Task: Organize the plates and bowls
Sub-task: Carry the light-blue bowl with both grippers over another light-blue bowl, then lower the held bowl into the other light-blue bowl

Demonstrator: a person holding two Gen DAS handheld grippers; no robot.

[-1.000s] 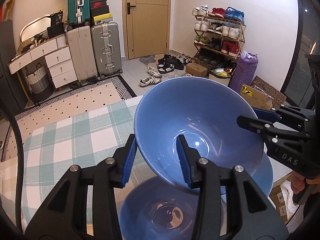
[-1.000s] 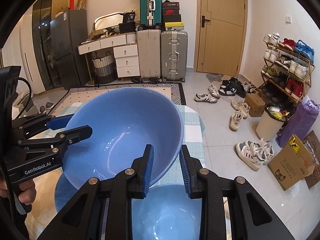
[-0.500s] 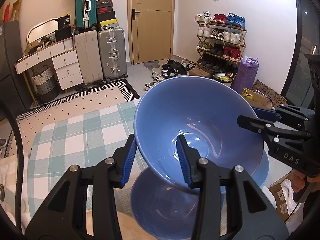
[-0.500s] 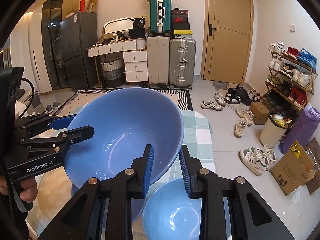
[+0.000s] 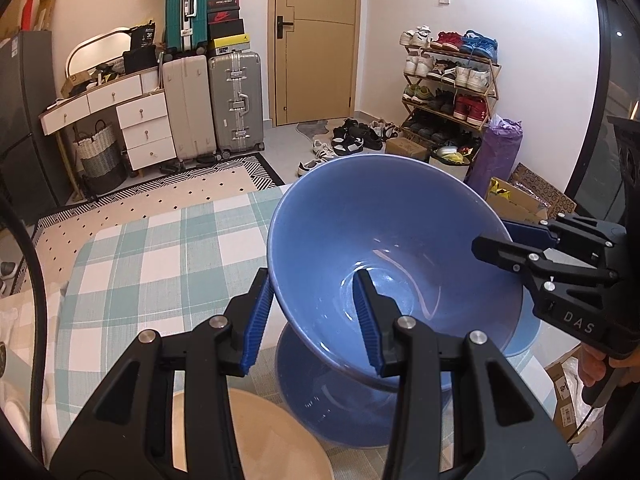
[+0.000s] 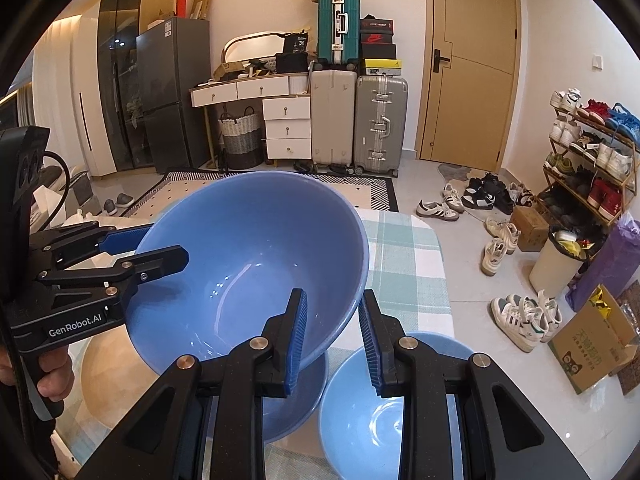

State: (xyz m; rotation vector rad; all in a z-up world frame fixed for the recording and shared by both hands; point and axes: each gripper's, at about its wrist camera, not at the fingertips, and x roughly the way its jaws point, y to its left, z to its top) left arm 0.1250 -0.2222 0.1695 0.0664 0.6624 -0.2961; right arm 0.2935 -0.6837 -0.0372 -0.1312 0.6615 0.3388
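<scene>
Blue pads of the left gripper (image 5: 316, 316) are seen clamped over the near rim of a large blue bowl (image 5: 384, 248), one finger outside and one inside the wall; the opposite rim is pinched in the same way by the right gripper (image 6: 332, 336), so the bowl is held tilted above the table between both tools. Directly beneath it a second blue bowl (image 5: 344, 400) is seen, largely hidden by the held one, and a smaller light-blue bowl (image 6: 360, 420) is found just right of the right gripper's fingers, its lower edge cut off. A tan round plate (image 5: 256, 436) is partly covered by the left gripper's body. "GenRobot.AI" is read on the left tool's side in the right wrist view, "DAS" on the right tool's in the left wrist view. Further ahead a green-checked tablecloth (image 5: 160, 248) is spread. Beyond it, suitcases (image 6: 360, 120) are stacked by the door, with an "SF" carton on top; smaller box print cannot be read.
</scene>
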